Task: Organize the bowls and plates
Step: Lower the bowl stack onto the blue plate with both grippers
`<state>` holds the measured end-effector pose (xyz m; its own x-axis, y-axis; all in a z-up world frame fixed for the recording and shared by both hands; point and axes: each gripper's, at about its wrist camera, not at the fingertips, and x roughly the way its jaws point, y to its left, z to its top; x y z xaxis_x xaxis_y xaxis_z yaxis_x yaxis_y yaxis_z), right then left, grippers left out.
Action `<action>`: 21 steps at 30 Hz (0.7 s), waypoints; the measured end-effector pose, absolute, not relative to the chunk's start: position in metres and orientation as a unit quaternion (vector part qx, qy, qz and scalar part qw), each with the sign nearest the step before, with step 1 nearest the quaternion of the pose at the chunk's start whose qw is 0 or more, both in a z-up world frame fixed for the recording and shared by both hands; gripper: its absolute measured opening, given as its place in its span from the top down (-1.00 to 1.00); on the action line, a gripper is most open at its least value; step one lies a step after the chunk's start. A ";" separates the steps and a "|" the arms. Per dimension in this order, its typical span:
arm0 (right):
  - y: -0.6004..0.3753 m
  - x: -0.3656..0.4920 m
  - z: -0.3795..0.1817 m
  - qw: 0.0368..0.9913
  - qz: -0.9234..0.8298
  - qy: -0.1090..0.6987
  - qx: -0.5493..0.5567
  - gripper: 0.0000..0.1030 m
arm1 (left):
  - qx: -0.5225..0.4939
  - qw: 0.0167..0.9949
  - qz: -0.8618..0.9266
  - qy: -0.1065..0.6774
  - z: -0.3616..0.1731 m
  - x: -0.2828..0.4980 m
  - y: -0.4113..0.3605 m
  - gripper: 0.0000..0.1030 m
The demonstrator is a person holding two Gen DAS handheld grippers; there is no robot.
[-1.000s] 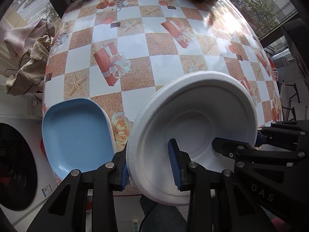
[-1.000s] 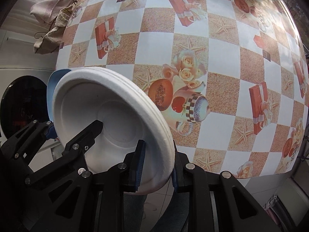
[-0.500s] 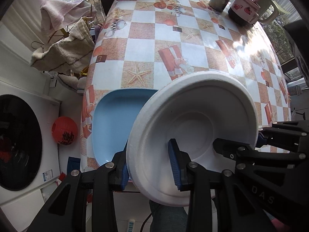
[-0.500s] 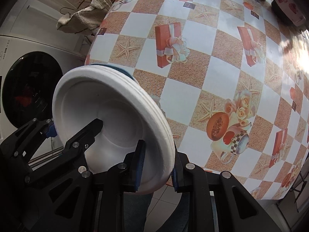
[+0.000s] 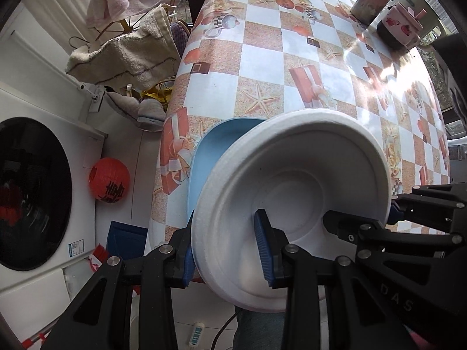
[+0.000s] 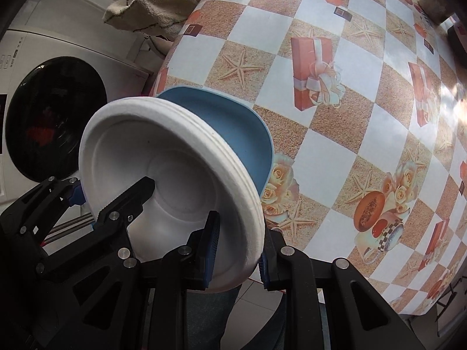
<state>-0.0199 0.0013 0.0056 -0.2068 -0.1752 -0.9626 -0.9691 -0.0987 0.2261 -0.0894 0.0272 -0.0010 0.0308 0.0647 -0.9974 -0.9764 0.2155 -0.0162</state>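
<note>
Left wrist view: the left gripper [image 5: 226, 248] pinches the near rim of a stack of white foam bowls [image 5: 292, 180], one blue-padded finger inside, one outside. The top bowl is round, matte and empty. Behind it at 10 o'clock a smooth, empty blue plate [image 5: 210, 151] lies at the edge of the worktop [image 5: 262, 67], glossy checkered oilcloth.

Right wrist view: the right gripper [image 6: 238, 248] clamps the ridged rim of the stack [image 6: 163, 160] at 5 o'clock; the plate [image 6: 233, 119] sits beyond.
</note>
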 end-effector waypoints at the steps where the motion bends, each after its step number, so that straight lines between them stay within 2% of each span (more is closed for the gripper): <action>1: 0.003 -0.022 0.004 0.368 0.537 0.561 -0.511 0.48 | -0.432 0.573 0.454 0.528 -0.002 -0.090 0.028 0.26; 21: 0.005 -0.027 -0.007 0.359 0.534 0.562 -0.519 0.48 | -0.441 0.562 0.452 0.534 -0.011 -0.097 0.034 0.26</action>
